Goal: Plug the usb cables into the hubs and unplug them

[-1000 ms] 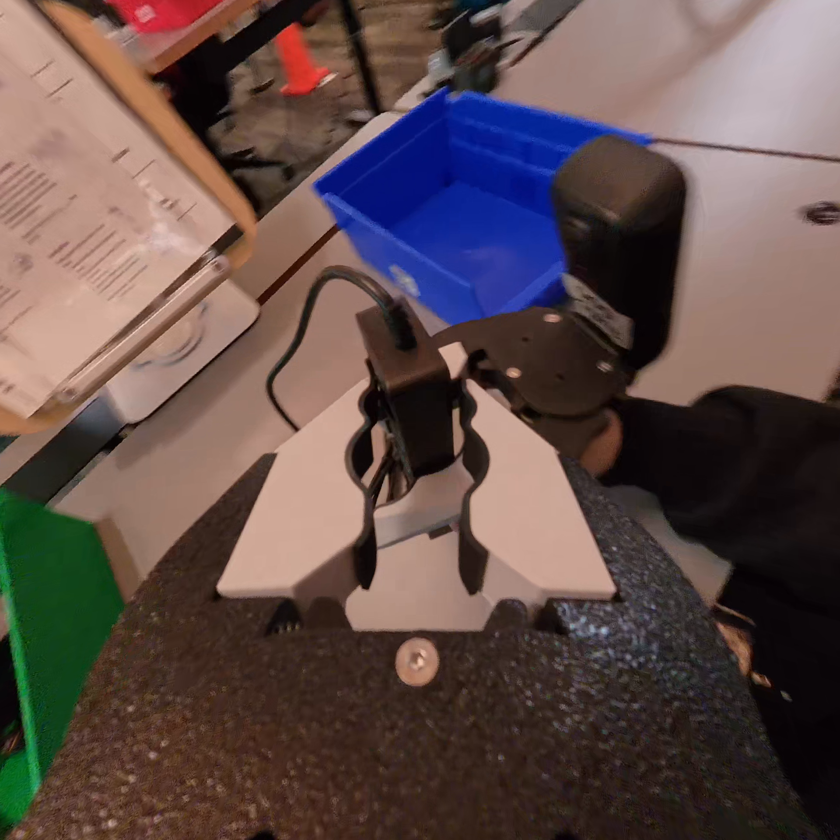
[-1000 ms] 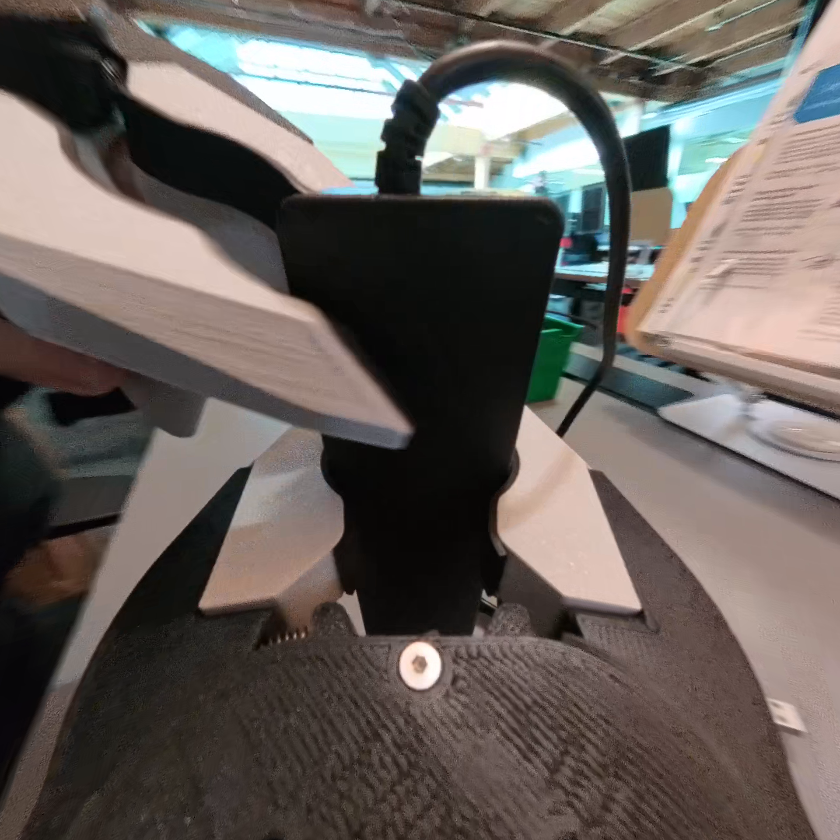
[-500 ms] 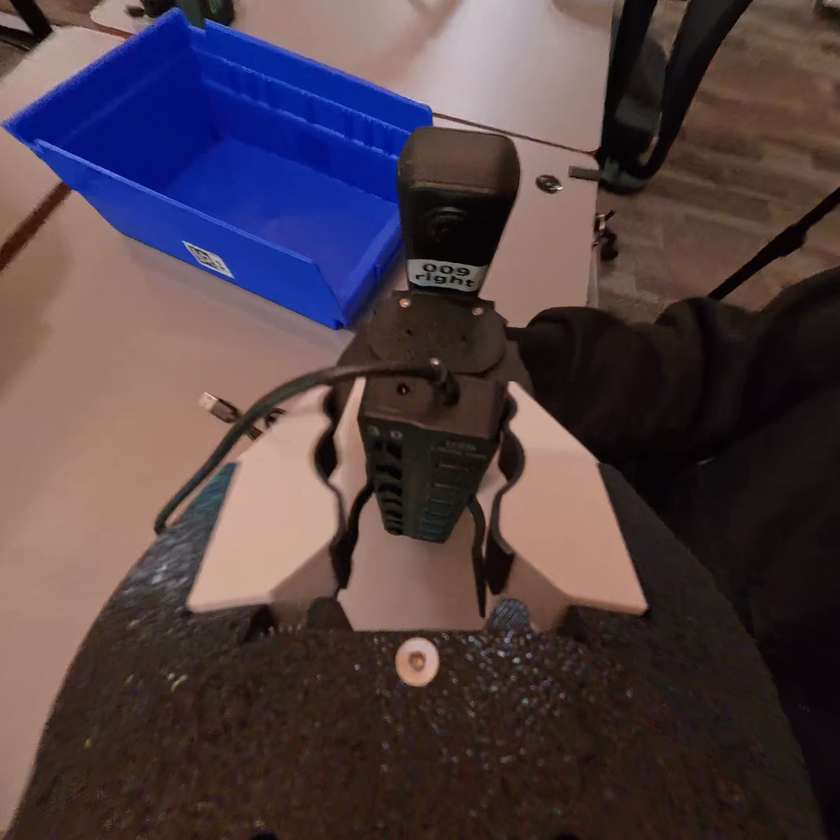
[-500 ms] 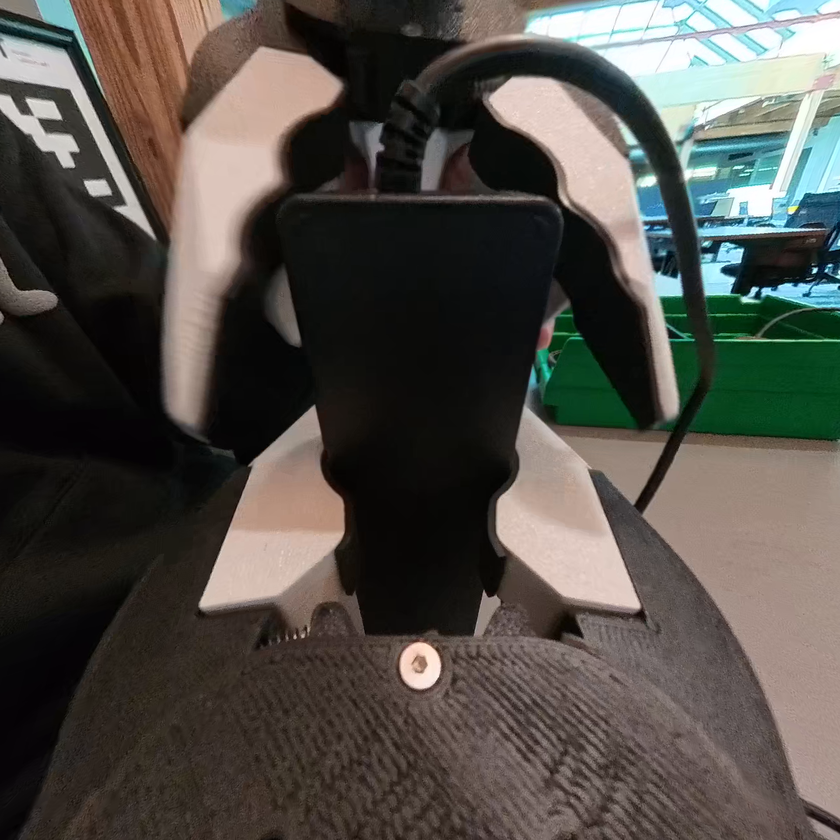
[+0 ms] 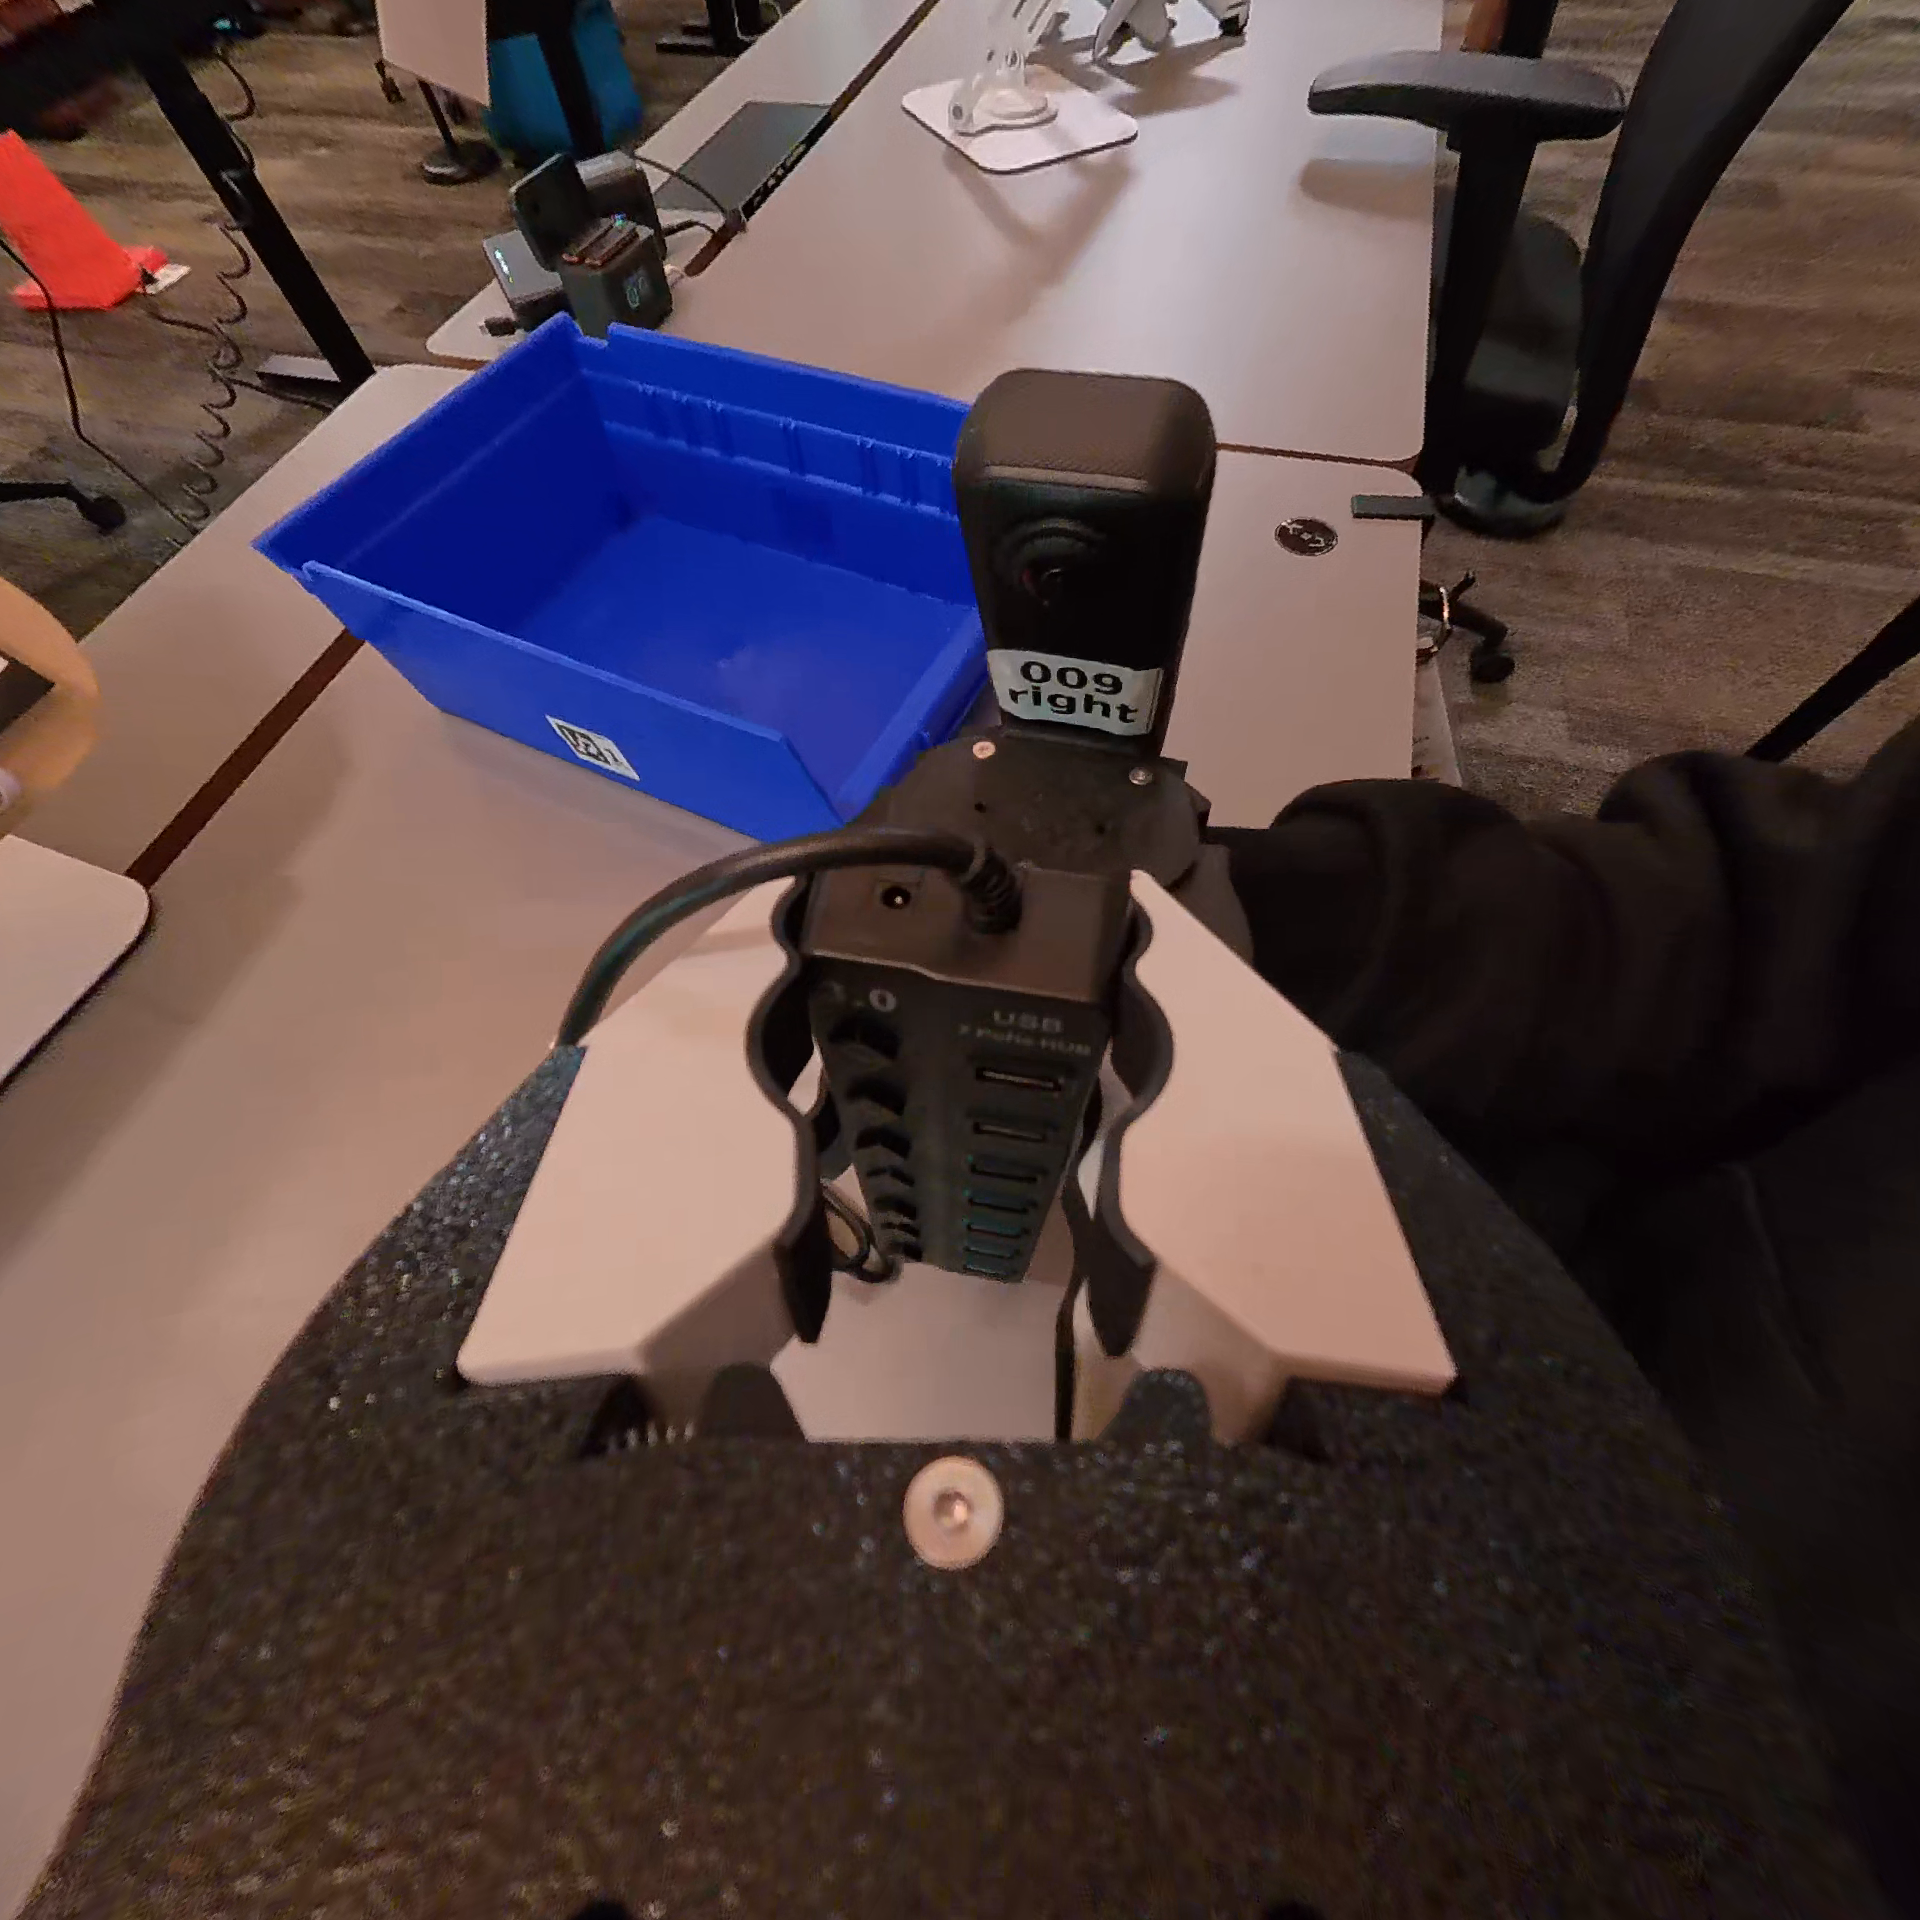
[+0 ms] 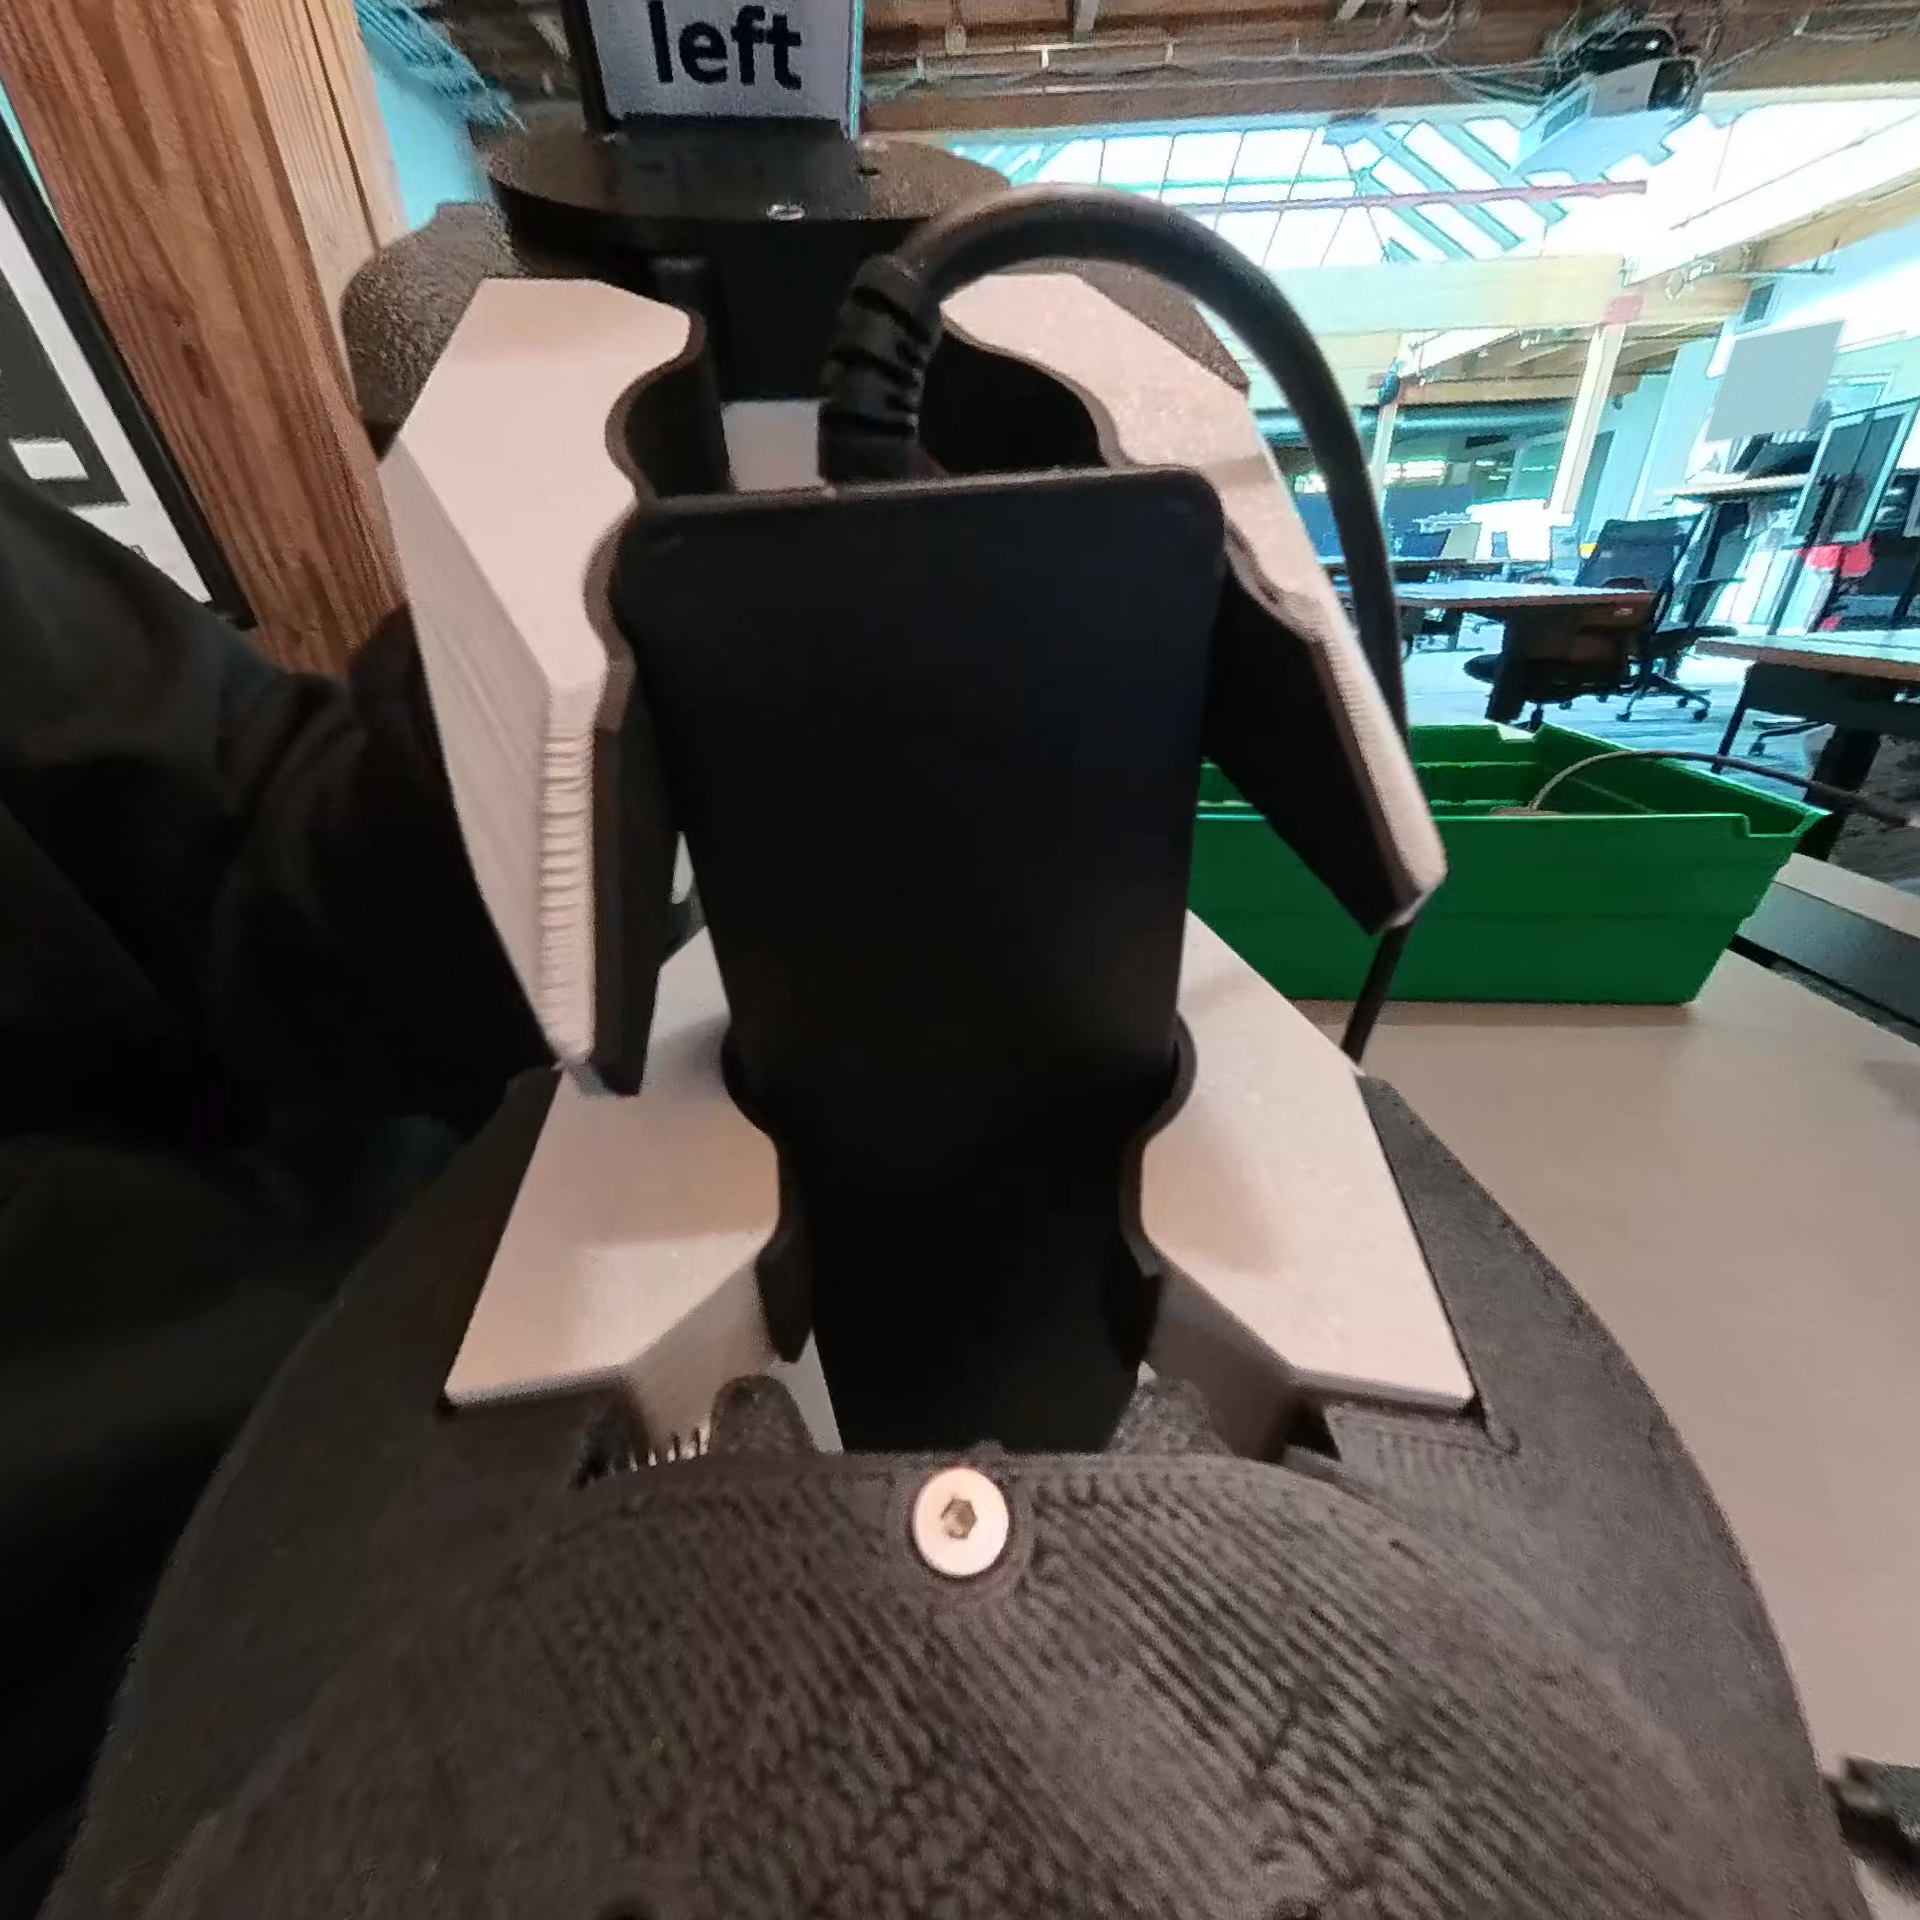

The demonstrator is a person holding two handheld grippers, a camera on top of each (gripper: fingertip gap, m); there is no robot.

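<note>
A black USB hub (image 5: 966, 1122) stands between my left gripper's (image 5: 961, 935) fingers, its row of ports facing the left wrist camera. Its black cable (image 5: 717, 894) leaves the top end and bends left. My right gripper (image 6: 956, 1039) is shut on the lower part of the same hub (image 6: 914, 779), whose plain back faces the right wrist camera. In that view the left gripper's fingers (image 6: 499, 686) clasp the hub's upper end and the cable (image 6: 1309, 436) arches right. No loose USB plug shows. The right gripper's camera body (image 5: 1081, 520) rises behind the hub.
An empty blue bin (image 5: 675, 727) sits on the table beyond the hub. A green bin (image 6: 1558, 894) holding a cable stands past the right gripper. A wooden post (image 6: 208, 312) is at the left, an office chair (image 5: 1507, 260) at the far right. A dark sleeve (image 5: 1558, 987) reaches in.
Both views have swung round. The hub has turned so its port face shows to the left camera, and the left fingers now squarely straddle its upper end opposite the right gripper.
</note>
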